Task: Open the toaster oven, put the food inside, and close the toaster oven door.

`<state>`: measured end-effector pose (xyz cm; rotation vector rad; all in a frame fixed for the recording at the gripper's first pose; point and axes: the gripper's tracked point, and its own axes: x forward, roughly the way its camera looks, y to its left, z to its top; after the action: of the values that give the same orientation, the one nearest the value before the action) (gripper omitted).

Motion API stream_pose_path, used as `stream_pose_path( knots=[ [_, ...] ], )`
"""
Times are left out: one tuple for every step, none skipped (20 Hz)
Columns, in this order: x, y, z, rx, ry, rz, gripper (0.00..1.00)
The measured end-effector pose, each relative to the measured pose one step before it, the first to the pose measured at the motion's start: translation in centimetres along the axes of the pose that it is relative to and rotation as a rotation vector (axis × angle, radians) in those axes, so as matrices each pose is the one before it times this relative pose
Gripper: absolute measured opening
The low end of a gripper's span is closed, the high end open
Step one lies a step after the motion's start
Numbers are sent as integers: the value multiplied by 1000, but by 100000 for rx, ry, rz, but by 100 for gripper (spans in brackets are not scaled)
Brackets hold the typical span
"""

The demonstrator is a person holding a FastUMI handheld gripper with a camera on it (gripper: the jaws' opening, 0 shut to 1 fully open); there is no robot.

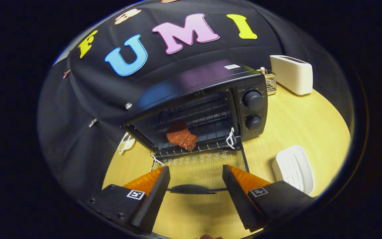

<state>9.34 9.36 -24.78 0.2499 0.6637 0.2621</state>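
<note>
- Hand-held gripper (196,172): fingers spread wide apart, nothing between them, poised above the lowered glass door (207,166) of the toaster oven (211,99).
- Toaster oven: black, open, standing on the yellow wooden surface (303,122) just beyond the fingers.
- Food (181,136): a reddish-brown piece lying on the wire rack (207,127) inside the oven, ahead of the fingers and slightly toward the left finger.
- Door handle (192,189): dark bar seen between the two fingers.
- White dish (293,169): beside the right finger.
- White toaster (292,73): behind the oven's right side.
</note>
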Motion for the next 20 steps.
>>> stream_pose_path(
  knots=[
    [-385,40,-753,-2274,1907,-1183,98],
    [-235,3,-1032,-2802,2370,-1602,98],
    [-94,20,-1026,-3295,2709,-1952,98],
    [-29,-340,-1129,-3502,2887,-3792,98],
    [105,-304,-1196,-2690,2822,-3851,99],
    [199,46,-1029,-1996,2579,-2003,99],
    [244,455,-787,-1504,1882,-96,99],
    [263,452,-726,-1477,2046,-21,99],
    [397,54,-313,-903,1588,-494,99],
    [376,40,-271,50,986,-839,99],
    [361,-1,-193,773,834,-554,99],
    [495,-33,-144,950,902,-741,99],
    [578,3,2,902,749,-546,99],
    [540,-79,-79,369,776,-754,99],
    [369,-112,31,18,580,-925,99],
    [419,30,104,-35,411,25,99],
    [337,86,-58,181,749,109,99],
    [260,43,-52,323,776,-69,99],
    [153,95,-7,187,391,9,99],
    [180,132,-69,260,663,100,99]
  ],
)
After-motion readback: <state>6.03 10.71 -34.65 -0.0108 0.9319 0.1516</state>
